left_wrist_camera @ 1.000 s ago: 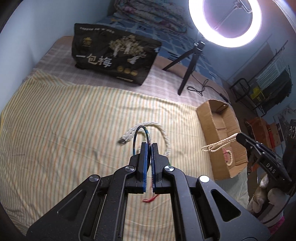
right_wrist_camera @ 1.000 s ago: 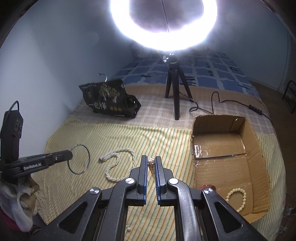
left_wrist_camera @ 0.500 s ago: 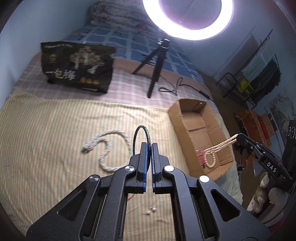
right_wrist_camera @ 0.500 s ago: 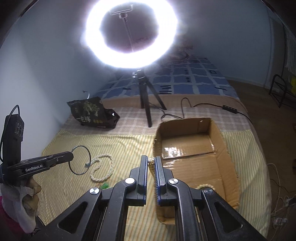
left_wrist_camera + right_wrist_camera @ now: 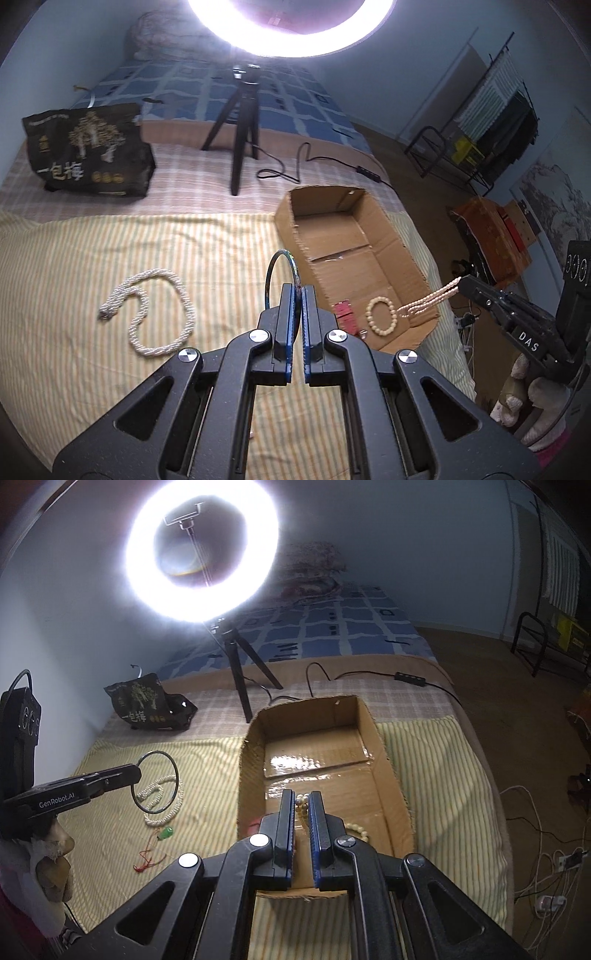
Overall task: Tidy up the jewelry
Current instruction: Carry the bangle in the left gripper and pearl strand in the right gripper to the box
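My left gripper [image 5: 298,291] is shut on a thin dark bangle [image 5: 277,266], held just left of the open cardboard box [image 5: 402,251]; the bangle [image 5: 173,771] and the left gripper [image 5: 135,773] also show in the right wrist view. My right gripper [image 5: 302,801] is shut on a pearl bead strand [image 5: 303,803] above the box [image 5: 388,760]. That strand [image 5: 428,301] hangs from the right gripper [image 5: 461,284] over the box's right wall. A bead bracelet [image 5: 382,315] and a pink item [image 5: 343,314] lie inside the box. A white pearl necklace [image 5: 155,314] lies on the striped sheet.
A ring light on a tripod [image 5: 242,147] stands behind the box, its cable [image 5: 295,166] trailing right. A black printed bag [image 5: 88,155] sits at the back left. A green pendant on a red cord [image 5: 164,834] lies on the sheet. The bed's edge [image 5: 480,775] drops off right of the box.
Both grippers have moved right toward the box, each keeping its hold. The bead strand now hangs over the box and the bangle is beside its left wall.
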Demonstrator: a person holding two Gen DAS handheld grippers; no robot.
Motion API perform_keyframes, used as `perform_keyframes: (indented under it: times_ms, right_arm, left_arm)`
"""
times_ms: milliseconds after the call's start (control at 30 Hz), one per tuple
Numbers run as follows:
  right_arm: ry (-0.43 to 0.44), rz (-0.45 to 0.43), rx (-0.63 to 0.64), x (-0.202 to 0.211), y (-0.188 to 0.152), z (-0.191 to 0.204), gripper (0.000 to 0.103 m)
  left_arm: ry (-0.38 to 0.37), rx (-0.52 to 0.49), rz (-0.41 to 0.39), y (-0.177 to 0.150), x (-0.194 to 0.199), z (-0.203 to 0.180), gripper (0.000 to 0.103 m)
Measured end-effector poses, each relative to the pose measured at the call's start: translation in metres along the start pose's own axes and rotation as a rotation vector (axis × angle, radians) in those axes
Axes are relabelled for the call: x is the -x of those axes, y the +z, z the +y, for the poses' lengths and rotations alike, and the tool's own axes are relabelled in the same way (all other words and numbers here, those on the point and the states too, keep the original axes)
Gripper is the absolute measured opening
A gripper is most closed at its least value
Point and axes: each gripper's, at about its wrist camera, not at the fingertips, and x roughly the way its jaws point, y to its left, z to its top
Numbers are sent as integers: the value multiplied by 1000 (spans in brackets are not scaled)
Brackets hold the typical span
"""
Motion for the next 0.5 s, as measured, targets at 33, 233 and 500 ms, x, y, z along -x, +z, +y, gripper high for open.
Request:
perform_keyframes:
  times_ms: [33, 233, 500]
  right_arm:
    - [-4, 2, -6, 1, -2, -4, 5]
    - [-6, 14, -32, -2, -7, -19, 5]
    - [-4, 27, -44, -9, -7, -28, 5]
  left_arm:
    - [-1, -7, 0, 0, -2, -4, 1]
    - [-22, -48, 7, 7, -19, -29, 1]
    - [-33, -75, 32, 23, -53, -54, 1]
